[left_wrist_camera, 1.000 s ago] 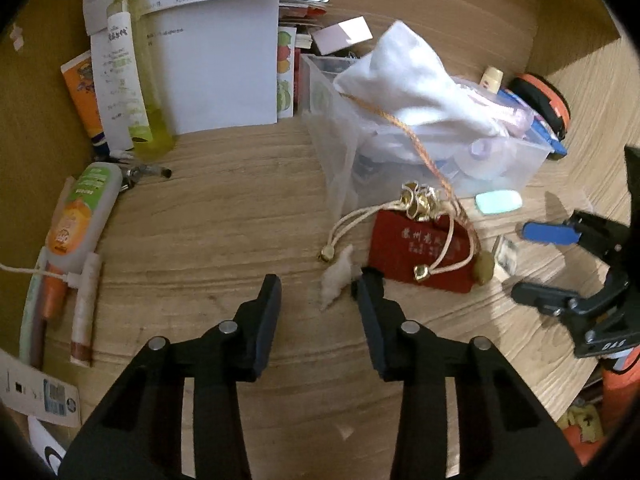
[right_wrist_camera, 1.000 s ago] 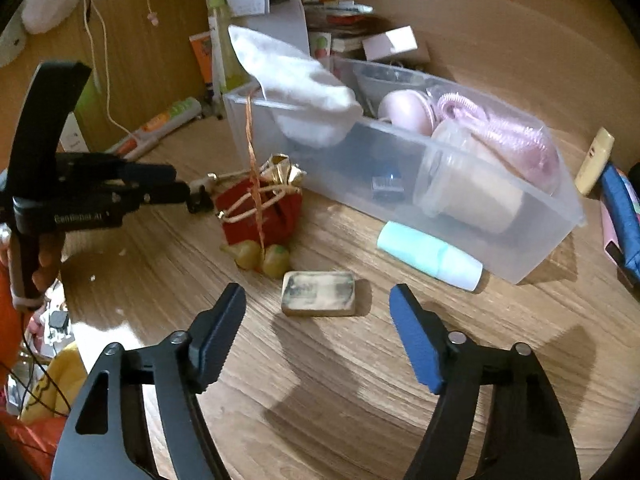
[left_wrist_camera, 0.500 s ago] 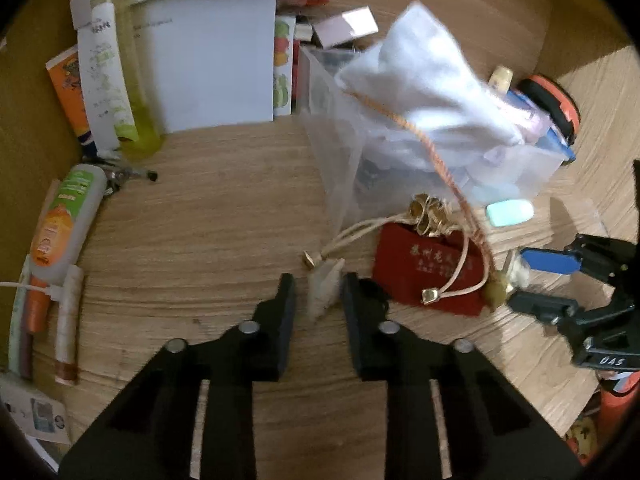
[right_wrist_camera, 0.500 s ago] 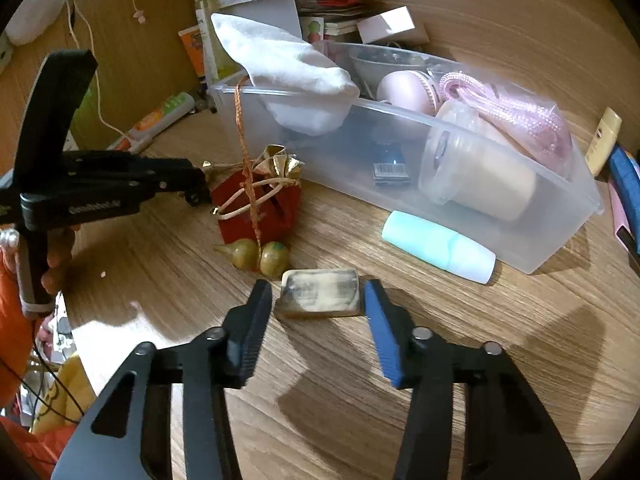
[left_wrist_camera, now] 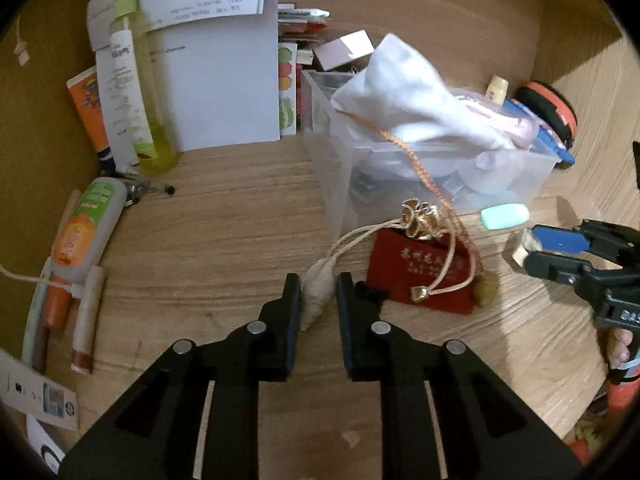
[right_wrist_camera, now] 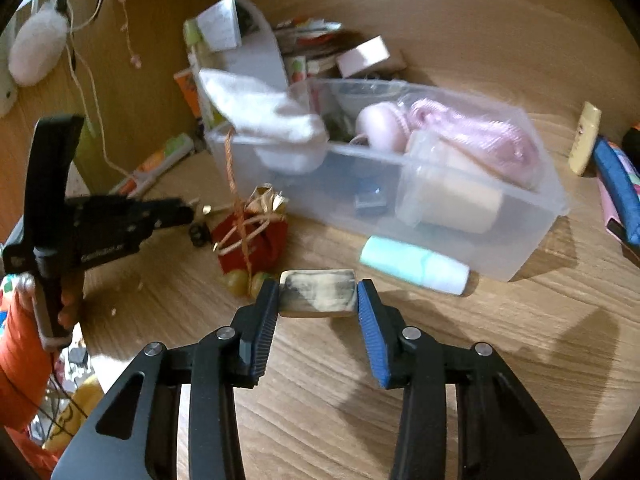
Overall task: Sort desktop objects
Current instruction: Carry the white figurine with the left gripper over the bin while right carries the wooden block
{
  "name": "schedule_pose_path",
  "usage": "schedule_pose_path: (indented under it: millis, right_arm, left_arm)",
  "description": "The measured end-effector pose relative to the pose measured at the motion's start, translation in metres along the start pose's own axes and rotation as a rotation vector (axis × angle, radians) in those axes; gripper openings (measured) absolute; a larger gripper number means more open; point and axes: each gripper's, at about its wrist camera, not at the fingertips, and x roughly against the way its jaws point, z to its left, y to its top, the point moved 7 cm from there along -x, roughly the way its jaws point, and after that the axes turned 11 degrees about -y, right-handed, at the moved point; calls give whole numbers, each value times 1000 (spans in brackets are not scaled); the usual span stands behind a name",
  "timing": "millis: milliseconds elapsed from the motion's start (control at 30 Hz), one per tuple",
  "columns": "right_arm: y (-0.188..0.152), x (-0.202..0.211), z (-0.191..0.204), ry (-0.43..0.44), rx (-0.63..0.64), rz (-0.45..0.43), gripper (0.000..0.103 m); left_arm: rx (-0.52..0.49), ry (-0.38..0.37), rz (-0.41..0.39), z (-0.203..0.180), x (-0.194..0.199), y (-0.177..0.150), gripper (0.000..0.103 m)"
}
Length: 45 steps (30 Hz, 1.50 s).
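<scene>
My left gripper [left_wrist_camera: 319, 292] is shut on a small cream shell-shaped charm [left_wrist_camera: 318, 290] tied by a cord to a red pouch [left_wrist_camera: 420, 270] with gold trim that lies on the wooden desk. My right gripper [right_wrist_camera: 317, 294] is shut on a flat grey-and-cream rectangular block [right_wrist_camera: 317, 293] and holds it just above the desk. The right gripper also shows in the left wrist view [left_wrist_camera: 532, 252], and the left gripper in the right wrist view [right_wrist_camera: 176, 212]. The red pouch [right_wrist_camera: 252, 236] lies in front of a clear plastic bin [right_wrist_camera: 532, 216] full of items.
A mint tube [right_wrist_camera: 414, 265] lies against the bin's front wall. A white cloth [left_wrist_camera: 412, 96] hangs over the bin's corner. A yellow spray bottle [left_wrist_camera: 138, 92], papers [left_wrist_camera: 216, 80] and an orange-labelled tube [left_wrist_camera: 86, 232] stand at the left. A blue case [right_wrist_camera: 618, 184] lies at the right.
Both grippers have closed: the left onto the shell charm, the right onto the rectangular block, which now sits slightly raised off the desk.
</scene>
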Motion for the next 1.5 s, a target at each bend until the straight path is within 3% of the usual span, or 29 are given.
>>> schedule_pose_path:
  millis: [233,467,700,1000,1500]
  right_arm:
    - [14,20,0,48,-24,-40,37]
    - [43,39,-9,5,-5,-116,37]
    - [62,35,-28,-22,-30,-129,37]
    - [79,10,-49,-64,-30,-80,37]
    - [94,-35,-30,-103,45,-62,37]
  left_arm:
    - [-18,-40,-90,-26,38,11,17]
    - [-66,-95,-169,-49,57,38,17]
    - [-99,-120,-135,-56,32,60,17]
    - [-97,-133,-99,-54,-7,87,17]
    - [-65,-169,-84,-34,-34,91,17]
